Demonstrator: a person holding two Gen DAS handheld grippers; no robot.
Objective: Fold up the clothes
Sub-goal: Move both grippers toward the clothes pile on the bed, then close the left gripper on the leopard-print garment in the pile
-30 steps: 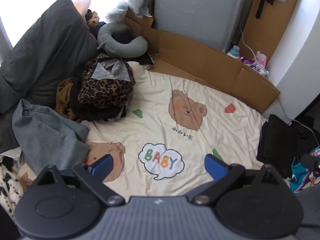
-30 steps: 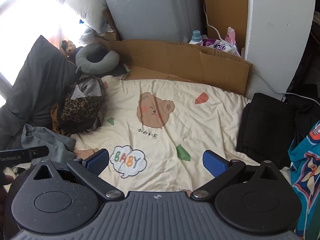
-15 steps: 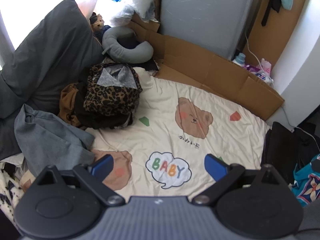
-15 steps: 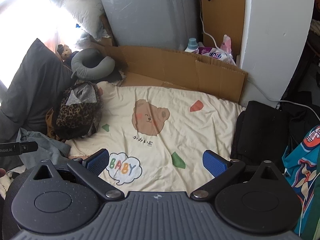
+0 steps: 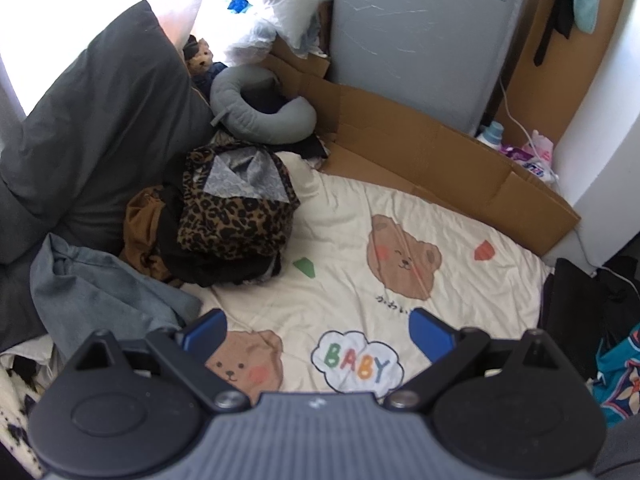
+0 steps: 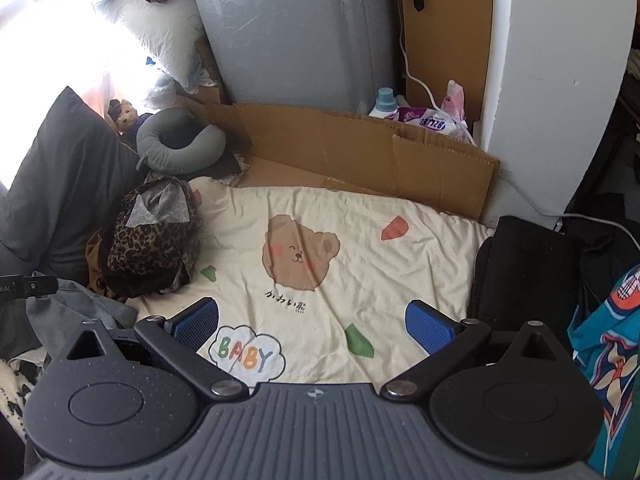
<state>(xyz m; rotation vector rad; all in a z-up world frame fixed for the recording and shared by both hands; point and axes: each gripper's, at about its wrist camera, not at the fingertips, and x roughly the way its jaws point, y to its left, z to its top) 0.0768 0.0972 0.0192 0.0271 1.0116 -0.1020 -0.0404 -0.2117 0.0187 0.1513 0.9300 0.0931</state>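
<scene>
A cream bear-print blanket (image 5: 360,216) is spread across the middle. A clothes pile (image 5: 236,216), topped by leopard print, is heaped at its far left. Left gripper (image 5: 318,330) and right gripper (image 6: 312,320) are held wide open, empty, above the near edge.

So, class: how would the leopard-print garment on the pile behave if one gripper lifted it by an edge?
The leopard-print garment lies crumpled, so it would probably drape limply. Being thin fabric, it is likely light. It might drag the black clothing beneath it.
</scene>
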